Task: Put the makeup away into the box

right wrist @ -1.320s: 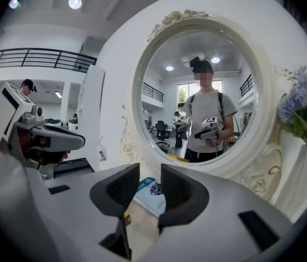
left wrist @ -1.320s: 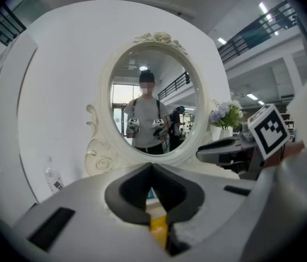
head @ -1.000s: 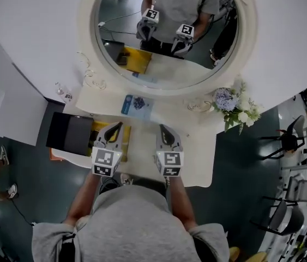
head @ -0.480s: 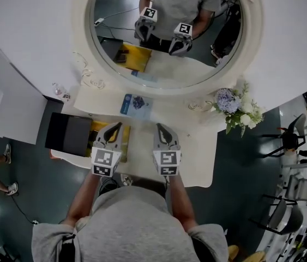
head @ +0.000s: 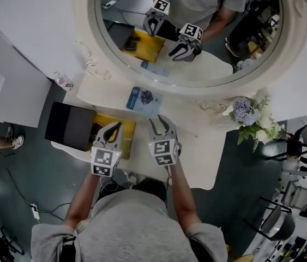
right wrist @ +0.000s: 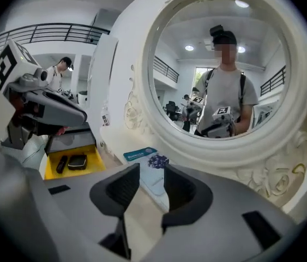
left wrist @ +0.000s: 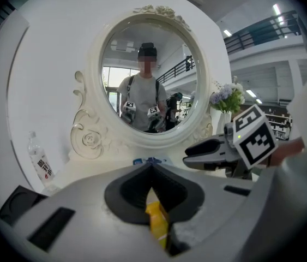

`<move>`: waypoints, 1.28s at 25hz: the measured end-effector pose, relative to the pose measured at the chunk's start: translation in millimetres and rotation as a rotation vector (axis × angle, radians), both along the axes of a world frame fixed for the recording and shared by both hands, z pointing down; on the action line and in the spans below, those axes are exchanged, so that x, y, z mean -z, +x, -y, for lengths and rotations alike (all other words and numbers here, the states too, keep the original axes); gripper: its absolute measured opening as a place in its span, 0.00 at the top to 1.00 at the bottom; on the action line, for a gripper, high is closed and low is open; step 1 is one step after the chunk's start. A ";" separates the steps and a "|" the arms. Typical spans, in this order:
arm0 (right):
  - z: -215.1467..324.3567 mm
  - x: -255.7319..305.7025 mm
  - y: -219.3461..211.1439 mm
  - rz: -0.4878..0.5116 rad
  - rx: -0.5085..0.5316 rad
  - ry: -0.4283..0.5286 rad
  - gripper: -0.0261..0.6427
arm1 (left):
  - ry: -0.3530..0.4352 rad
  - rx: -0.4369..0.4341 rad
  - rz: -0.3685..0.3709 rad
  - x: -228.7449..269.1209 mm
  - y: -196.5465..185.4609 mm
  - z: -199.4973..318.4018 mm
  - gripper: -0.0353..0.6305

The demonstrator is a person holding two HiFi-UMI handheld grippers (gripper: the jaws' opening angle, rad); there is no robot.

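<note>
A yellow box (head: 125, 129) stands open at the table's left, its black lid (head: 68, 125) flung out leftward. In the right gripper view the box (right wrist: 52, 171) holds a small black compact (right wrist: 77, 161) and a black tube (right wrist: 61, 164). A blue packet (head: 144, 99) lies flat near the mirror's foot. My left gripper (head: 114, 127) hovers over the box, jaws meeting at the tips (left wrist: 152, 166), yellow showing under them. My right gripper (head: 161, 120) points at the blue packet (right wrist: 145, 156); its jaws (right wrist: 152, 171) have just been opening and nothing is between them.
A big round mirror (head: 191, 37) in a cream carved frame backs the table. A vase of flowers (head: 251, 119) stands at the right and a water bottle (left wrist: 41, 162) at the far left. The table's front edge (head: 197, 182) runs just below the grippers.
The right gripper's jaws were together and now stand apart; it has come down closer to the blue packet. The left gripper has sunk slightly over the box.
</note>
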State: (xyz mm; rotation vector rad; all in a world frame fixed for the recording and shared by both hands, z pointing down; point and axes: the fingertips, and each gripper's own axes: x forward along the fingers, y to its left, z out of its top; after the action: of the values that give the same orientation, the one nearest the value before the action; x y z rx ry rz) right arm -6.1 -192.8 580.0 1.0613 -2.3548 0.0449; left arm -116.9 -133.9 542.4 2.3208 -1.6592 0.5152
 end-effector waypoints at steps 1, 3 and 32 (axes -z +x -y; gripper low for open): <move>3.5 -7.3 -3.5 -0.019 0.013 -0.013 0.75 | -0.011 0.006 -0.001 -4.4 -1.4 -0.2 0.95; 12.8 -21.6 -9.0 -0.058 0.030 -0.029 0.69 | -0.028 0.018 -0.004 -12.3 -4.2 0.6 0.95; 40.9 -83.9 -32.6 -0.308 0.206 -0.084 0.61 | -0.117 0.148 -0.041 -49.7 -34.4 -14.2 0.95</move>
State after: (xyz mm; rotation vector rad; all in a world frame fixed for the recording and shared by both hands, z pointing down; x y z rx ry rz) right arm -38.8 -233.7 663.9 0.7241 -2.1474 -0.0894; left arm -151.4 -119.8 592.1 2.0934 -1.7172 0.5158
